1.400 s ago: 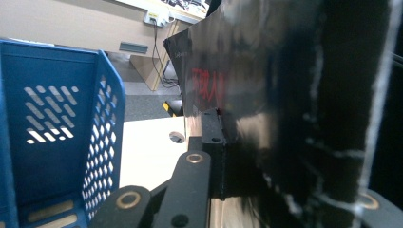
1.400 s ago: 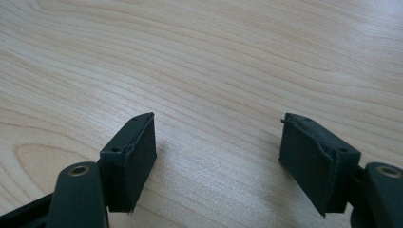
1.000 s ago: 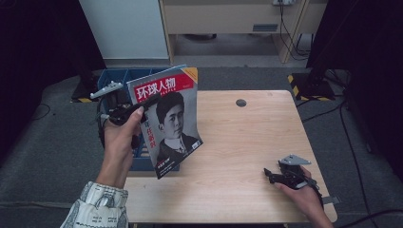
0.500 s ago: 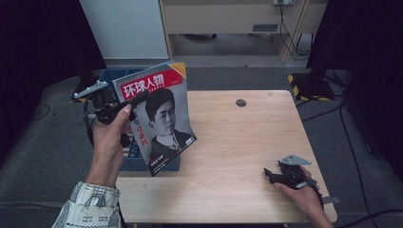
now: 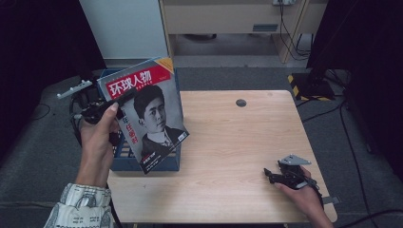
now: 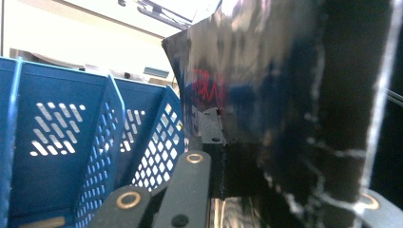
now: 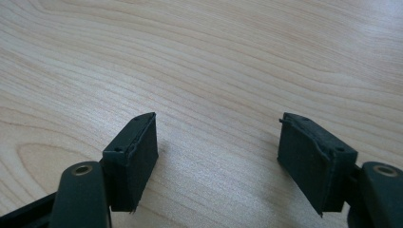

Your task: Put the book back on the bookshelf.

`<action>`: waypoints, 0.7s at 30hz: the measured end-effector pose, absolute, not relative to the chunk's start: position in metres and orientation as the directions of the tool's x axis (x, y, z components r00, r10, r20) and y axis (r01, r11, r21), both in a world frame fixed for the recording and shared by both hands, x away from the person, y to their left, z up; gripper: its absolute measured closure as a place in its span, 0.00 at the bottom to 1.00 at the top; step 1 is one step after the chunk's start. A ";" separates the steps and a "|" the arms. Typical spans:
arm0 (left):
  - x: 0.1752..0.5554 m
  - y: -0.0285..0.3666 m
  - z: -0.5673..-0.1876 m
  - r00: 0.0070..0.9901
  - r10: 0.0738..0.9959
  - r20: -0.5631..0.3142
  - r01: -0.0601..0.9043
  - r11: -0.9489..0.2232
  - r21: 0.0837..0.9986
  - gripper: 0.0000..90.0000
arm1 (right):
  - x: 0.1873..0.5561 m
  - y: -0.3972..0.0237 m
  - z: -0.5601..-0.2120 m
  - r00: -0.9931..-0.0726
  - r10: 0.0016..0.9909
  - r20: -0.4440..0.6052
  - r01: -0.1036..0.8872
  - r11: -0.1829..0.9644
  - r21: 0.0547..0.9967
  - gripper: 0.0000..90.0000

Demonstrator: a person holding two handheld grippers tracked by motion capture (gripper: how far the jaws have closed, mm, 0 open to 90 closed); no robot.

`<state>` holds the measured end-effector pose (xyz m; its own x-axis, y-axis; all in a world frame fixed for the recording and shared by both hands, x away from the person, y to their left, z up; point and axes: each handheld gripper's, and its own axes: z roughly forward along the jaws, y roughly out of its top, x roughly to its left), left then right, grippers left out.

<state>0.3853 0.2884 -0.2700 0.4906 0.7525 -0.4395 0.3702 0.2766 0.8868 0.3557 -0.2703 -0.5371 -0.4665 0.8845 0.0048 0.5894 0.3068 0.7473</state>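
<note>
magazine point(image 5: 147, 116) is pinched tight in my left jaws point(image 5: 119, 102), held up over the blue bin point(image 5: 147, 164) just below them. dropping it in is left. my right jaws point(image 5: 273, 175) rest wide and empty on the counter point(image 5: 228, 142).

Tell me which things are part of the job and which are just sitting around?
Part of the job:
- magazine, clamped in the left gripper
- blue file rack, right beneath the magazine

Just sitting around:
- right gripper, open, resting on the wooden table
- small dark round thing at the table's far edge
</note>
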 end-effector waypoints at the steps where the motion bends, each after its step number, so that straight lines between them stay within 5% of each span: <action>1: 0.385 0.290 -0.270 0.489 0.753 -0.440 0.369 0.279 0.887 0.96 | 0.356 -0.270 -0.537 -0.467 0.884 0.005 0.589 0.307 0.747 0.33; 21: 0.377 0.326 -0.264 0.446 0.785 -0.430 0.334 0.301 0.894 0.96 | 0.356 -0.270 -0.537 -0.467 0.884 0.005 0.589 0.307 0.747 0.33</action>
